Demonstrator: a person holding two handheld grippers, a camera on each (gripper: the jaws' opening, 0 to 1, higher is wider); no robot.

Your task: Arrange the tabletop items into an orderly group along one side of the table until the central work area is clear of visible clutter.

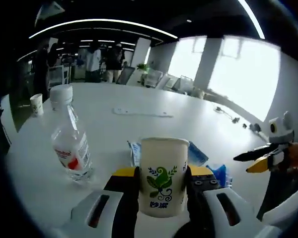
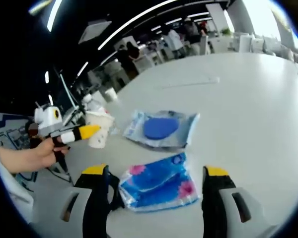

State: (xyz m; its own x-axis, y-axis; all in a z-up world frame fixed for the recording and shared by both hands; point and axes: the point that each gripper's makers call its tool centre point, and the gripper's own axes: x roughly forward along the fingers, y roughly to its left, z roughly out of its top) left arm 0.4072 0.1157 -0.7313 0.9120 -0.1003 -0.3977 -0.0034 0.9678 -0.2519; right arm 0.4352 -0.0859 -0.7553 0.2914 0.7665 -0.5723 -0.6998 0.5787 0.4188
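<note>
A white paper cup printed with green leaves stands upright between my left gripper's jaws, which are shut on its sides. In the right gripper view the same cup shows at the left gripper's yellow tip, with a hand behind it. My right gripper stands open around a blue and pink tissue packet lying on the white table. Beyond it lies a clear bag with a blue disc. The right gripper enters the left gripper view from the right.
A clear water bottle with a red label stands left of the cup. A small paper cup sits near the far left edge. A flat white strip lies mid-table. Blue packets lie behind the cup. People and chairs stand beyond the table.
</note>
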